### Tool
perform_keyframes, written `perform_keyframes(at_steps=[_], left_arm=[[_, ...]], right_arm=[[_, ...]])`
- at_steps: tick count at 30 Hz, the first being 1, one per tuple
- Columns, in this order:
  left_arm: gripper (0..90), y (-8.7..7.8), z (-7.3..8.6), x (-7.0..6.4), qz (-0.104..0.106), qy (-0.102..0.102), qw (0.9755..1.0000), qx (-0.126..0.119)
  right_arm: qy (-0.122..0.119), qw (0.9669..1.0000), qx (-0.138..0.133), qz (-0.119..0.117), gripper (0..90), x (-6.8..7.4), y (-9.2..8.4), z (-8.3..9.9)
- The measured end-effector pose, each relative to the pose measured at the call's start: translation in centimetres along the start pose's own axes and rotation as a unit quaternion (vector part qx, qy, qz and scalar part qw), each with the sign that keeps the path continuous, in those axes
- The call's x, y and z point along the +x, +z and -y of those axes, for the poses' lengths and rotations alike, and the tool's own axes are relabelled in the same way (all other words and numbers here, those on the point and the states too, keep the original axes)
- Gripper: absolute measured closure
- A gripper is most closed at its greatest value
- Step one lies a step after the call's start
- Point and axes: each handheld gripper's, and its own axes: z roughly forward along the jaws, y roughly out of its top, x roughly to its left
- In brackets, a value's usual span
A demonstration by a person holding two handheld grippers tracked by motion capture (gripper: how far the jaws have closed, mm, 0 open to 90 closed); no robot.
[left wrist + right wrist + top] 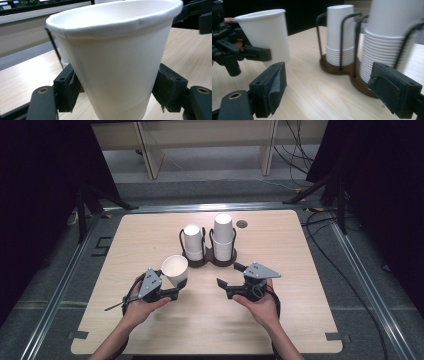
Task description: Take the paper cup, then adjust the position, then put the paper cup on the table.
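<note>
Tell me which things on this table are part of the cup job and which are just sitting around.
Part of the job:
- single paper cup, clamped in the left gripper
- two cup stacks in the wire holder
- right gripper, open and holding nothing

Just lying about:
- round grommet in the table
- cables on the floor
</note>
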Motion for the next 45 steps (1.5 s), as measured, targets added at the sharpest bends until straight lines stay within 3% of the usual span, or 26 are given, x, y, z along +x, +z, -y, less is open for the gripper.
perform_keyframes(at_steps=[2, 3, 4, 5, 6, 9, 10, 11, 18, 19, 20, 22, 23, 26, 28, 29, 30, 34, 35, 37, 38, 40, 41, 42, 44, 45], left_arm=[[29.0, -0.2, 0.0, 0.4, -0.009, -0.003, 0.9999, -0.004], [29.0, -0.5, 0.0, 0.7, -0.015, -0.004, 0.9999, 0.003], [29.0, -0.4, 0.1, 0.9, -0.018, -0.005, 0.9998, -0.006], [29.0, -0.7, 0.1, 1.1, -0.024, -0.005, 0.9997, 0.006], [29.1, -0.8, 0.2, 1.5, -0.03, -0.011, 0.9995, -0.005], [29.1, -1.2, 0.2, 1.9, -0.037, -0.01, 0.9992, 0.006], [29.2, -1.4, 0.2, 2.1, -0.042, -0.011, 0.999, 0.005], [29.1, -1.5, 0.1, 2.2, -0.043, -0.01, 0.999, 0.007], [29.1, -1.9, 0.1, 3.4, -0.064, -0.016, 0.9978, -0.003], [29.2, -2.2, 0.1, 4.0, -0.077, -0.019, 0.9968, 0.007], [29.2, -2.2, 0.1, 4.0, -0.077, -0.019, 0.9968, 0.007], [29.3, -2.4, 0.2, 4.5, -0.088, -0.02, 0.9958, 0.01], [29.3, -2.6, 0.5, 5.2, -0.1, -0.025, 0.9945, 0.014], [29.3, -2.8, 0.8, 5.9, -0.114, -0.028, 0.993, 0.018], [29.3, -2.9, 0.8, 6.1, -0.117, -0.028, 0.9926, 0.017], [29.3, -2.9, 0.9, 6.2, -0.118, -0.029, 0.9926, 0.011], [29.3, -3.1, 0.9, 6.3, -0.122, -0.031, 0.9919, 0.018], [29.3, -3.3, 1.1, 6.6, -0.131, -0.036, 0.9906, 0.016], [29.3, -3.3, 1.2, 6.8, -0.135, -0.037, 0.99, 0.015], [29.3, -3.1, 1.4, 7.1, -0.139, -0.04, 0.9895, 0.01], [29.3, -3.2, 1.4, 7.2, -0.142, -0.04, 0.989, 0.016], [29.3, -3.2, 1.4, 7.2, -0.144, -0.04, 0.9886, 0.017], [29.3, -3.0, 1.5, 7.3, -0.143, -0.041, 0.9888, 0.013], [29.3, -3.1, 1.6, 7.4, -0.148, -0.041, 0.9879, 0.021], [29.3, -3.1, 1.6, 7.5, -0.149, -0.041, 0.9877, 0.023], [29.3, -3.1, 1.8, 7.5, -0.152, -0.044, 0.9873, 0.021]], right_arm=[[0.008, 0.9999, -0.007, 0.002, 14.9, -0.4, -0.5, 0.2], [0.006, 0.9998, -0.004, 0.02, 14.9, -0.9, -1.3, 0.3], [0.011, 0.9997, -0.003, 0.02, 14.9, -1.0, -1.5, 0.4], [0.011, 0.9997, -0.003, 0.02, 14.9, -1.0, -1.5, 0.4], [0.011, 0.9996, -0.012, 0.025, 14.9, -1.4, -2.0, 0.5], [0.013, 0.999, -0.006, 0.041, 14.9, -1.7, -2.7, 0.7], [0.024, 0.9992, -0.008, 0.032, 14.9, -1.6, -2.7, 0.8], [0.012, 0.9992, -0.007, 0.036, 14.9, -1.9, -2.8, 0.9], [0.015, 0.9987, -0.008, 0.047, 14.9, -2.4, -3.3, 1.4], [0.018, 0.9986, -0.01, 0.049, 14.9, -2.7, -3.5, 1.4], [0.037, 0.998, -0.009, 0.051, 14.9, -2.5, -3.6, 1.5], [0.038, 0.9981, -0.01, 0.047, 14.9, -2.6, -3.7, 1.5], [0.022, 0.9983, -0.013, 0.052, 14.9, -3.0, -3.8, 1.6], [0.031, 0.9976, -0.015, 0.06, 14.9, -3.1, -4.1, 1.8], [0.02, 0.9979, -0.01, 0.062, 14.9, -3.3, -4.2, 1.8], [0.033, 0.9972, -0.003, 0.067, 14.9, -3.2, -4.4, 1.9], [0.032, 0.9975, -0.014, 0.062, 14.9, -3.3, -4.1, 2.1], [0.047, 0.9967, -0.002, 0.066, 14.9, -3.5, -4.4, 2.4], [0.033, 0.9967, -0.01, 0.073, 14.9, -3.9, -4.3, 2.6], [0.041, 0.9964, -0.007, 0.074, 14.9, -3.9, -4.3, 2.7], [0.026, 0.9964, -0.012, 0.08, 15.0, -4.2, -4.3, 2.7], [0.024, 0.9956, -0.014, 0.089, 14.9, -4.3, -4.3, 2.8], [0.032, 0.996, -0.018, 0.081, 14.9, -4.2, -4.3, 2.9], [0.033, 0.9954, -0.006, 0.089, 14.9, -4.3, -4.5, 2.9], [0.027, 0.9952, -0.012, 0.094, 14.9, -4.4, -4.5, 2.9], [0.039, 0.9947, -0.002, 0.095, 15.0, -4.3, -4.6, 2.9]])
